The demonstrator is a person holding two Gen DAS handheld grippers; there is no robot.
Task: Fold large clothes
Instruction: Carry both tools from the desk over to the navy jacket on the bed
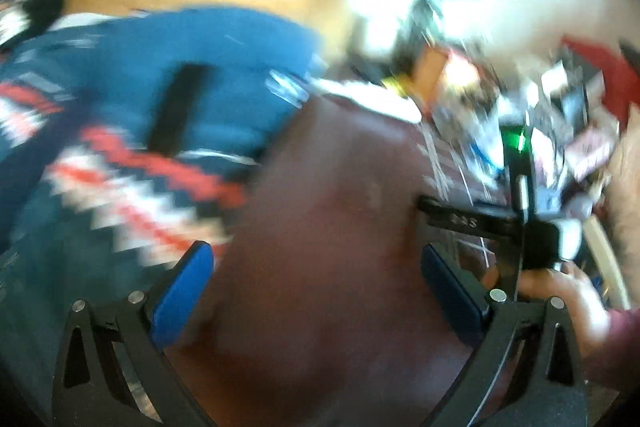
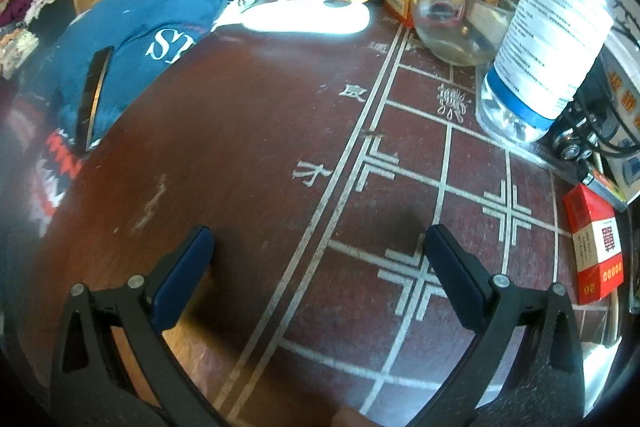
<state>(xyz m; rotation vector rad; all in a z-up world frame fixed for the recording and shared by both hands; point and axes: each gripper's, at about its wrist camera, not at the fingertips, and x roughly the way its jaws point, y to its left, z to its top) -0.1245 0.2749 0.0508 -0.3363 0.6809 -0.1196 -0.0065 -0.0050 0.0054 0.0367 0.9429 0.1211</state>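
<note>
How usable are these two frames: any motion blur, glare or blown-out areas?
Left wrist view: heavy motion blur smears the blue sweater and clutter; upper wall blown out. Right wrist view: sharp, table markings legible, but glare burns out a white patch near the sweater.

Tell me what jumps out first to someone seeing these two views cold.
The blue sweater with white letters and a red and white zigzag band lies bunched at the left of the dark red table, a dark flat strip lying on it. White board lines with characters cross the table's right half, bordered by a clear bottle, a glass jar and a red pack. Both the left gripper and the right gripper hang open, holding nothing.
</note>
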